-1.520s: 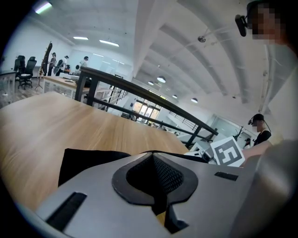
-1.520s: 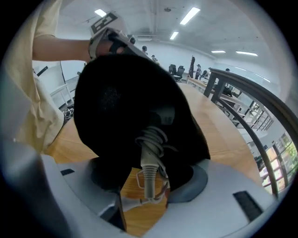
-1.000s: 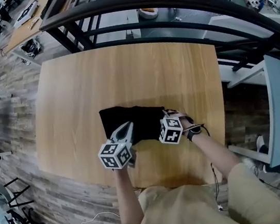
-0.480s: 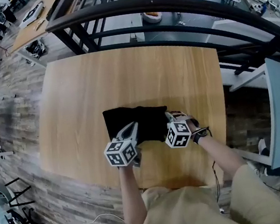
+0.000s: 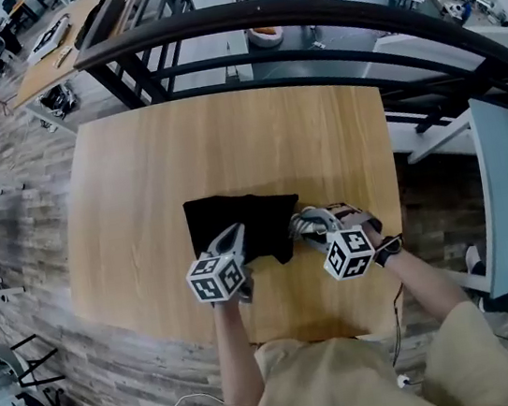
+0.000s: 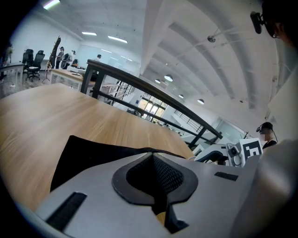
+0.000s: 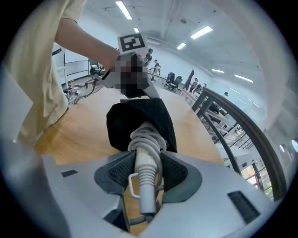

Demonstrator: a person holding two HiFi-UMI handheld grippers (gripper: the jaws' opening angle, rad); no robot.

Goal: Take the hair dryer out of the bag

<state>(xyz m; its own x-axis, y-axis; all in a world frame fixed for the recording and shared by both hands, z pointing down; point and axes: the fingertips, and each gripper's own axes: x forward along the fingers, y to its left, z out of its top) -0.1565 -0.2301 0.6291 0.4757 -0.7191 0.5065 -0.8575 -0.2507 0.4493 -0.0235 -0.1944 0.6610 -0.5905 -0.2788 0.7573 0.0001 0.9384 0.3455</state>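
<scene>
Nearest, the person's two forearms reached over the near edge of the table (image 5: 226,145), a gripper in each hand. Right gripper (image 7: 146,174): jaws clamped on the white ribbed end of the dryer (image 7: 145,162), with its cord (image 7: 148,135) coiled round the handle just beyond the pads. Only that end and the coil showed; the rest of the dryer ran on into the mouth of the bag (image 7: 139,114) and was hidden there. Left gripper (image 6: 152,157): jaws drawn together at the bag's near edge; whether they nipped any cloth could not be told. Bag: black, soft, lying flat on the near half of the table, between the two grippers and slightly beyond them. Seen from the head, the right gripper (image 5: 301,228) stood at the bag's right-hand corner and the left gripper (image 5: 234,238) at its near edge. Progress, as judged: grip on the dryer secured and its tail end clear of the bag; the body was yet to be drawn out. Beyond the table: a dark railing (image 5: 302,15), then open floor with desks and people far off.
</scene>
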